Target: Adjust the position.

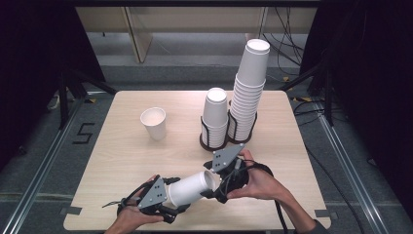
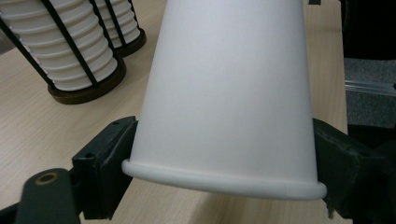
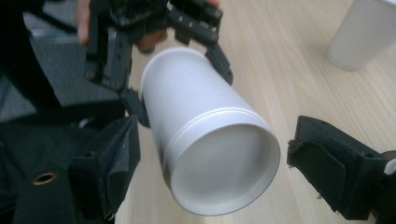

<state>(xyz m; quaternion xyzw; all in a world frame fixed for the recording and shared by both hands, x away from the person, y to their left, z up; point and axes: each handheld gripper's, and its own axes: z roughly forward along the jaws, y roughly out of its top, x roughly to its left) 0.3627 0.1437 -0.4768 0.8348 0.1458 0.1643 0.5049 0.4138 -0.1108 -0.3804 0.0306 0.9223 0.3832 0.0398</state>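
While gripped, paper cup (image 1: 189, 188) empty.

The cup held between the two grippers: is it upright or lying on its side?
On its side. The cup lies roughly level above the table, gripped at one end by the left gripper.

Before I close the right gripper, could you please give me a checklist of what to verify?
1. Left gripper clamps the held cup near its rim, a jaw on each side: ok.
2. Right gripper is open, its jaws either side of the cup's base end: ok.
3. Cup is clear of the table: cannot tell.
4. Ring line near the base means a second nested cup: cannot tell.
5. Loose cup, short stack and tall stack stand well apart from the work: ok.
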